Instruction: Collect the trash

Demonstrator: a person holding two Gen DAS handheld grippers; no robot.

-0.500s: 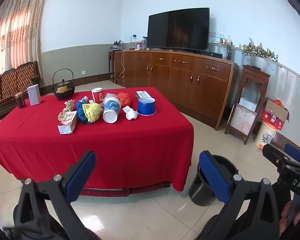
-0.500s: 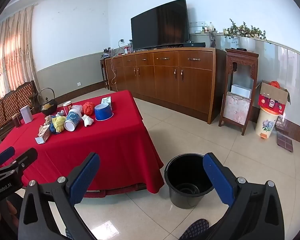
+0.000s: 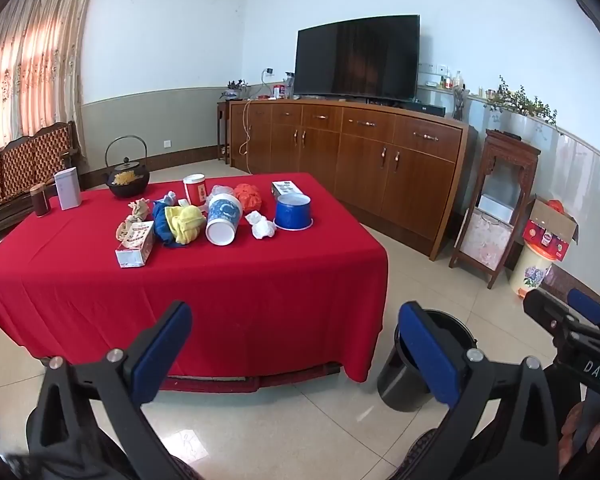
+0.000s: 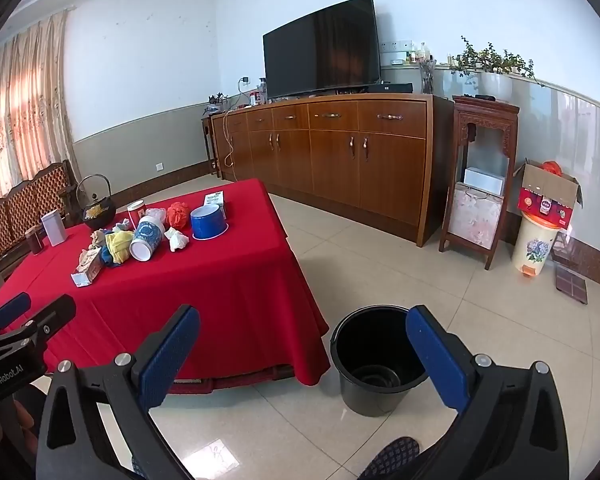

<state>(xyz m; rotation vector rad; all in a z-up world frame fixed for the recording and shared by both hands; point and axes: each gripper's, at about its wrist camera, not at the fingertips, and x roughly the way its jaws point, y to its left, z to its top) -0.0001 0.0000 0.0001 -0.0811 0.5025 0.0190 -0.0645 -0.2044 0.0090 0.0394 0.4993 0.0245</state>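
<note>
Both grippers, left [image 3: 296, 354] and right [image 4: 304, 356], fingers spread, empty. Risk: tipped paper cup [image 3: 223, 219], frame centre-left, could roll off red surface [image 3: 260, 280] if nudged.

left gripper [image 3: 298, 344]: hanging low, jaws spread wide, gripping nothing | right gripper [image 4: 302, 350]: sitting level beside it, jaws spread wide, gripping nothing

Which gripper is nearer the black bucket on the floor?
Right. The right gripper hangs just before the black bucket; the left gripper faces the table, bucket off to its right.
</note>
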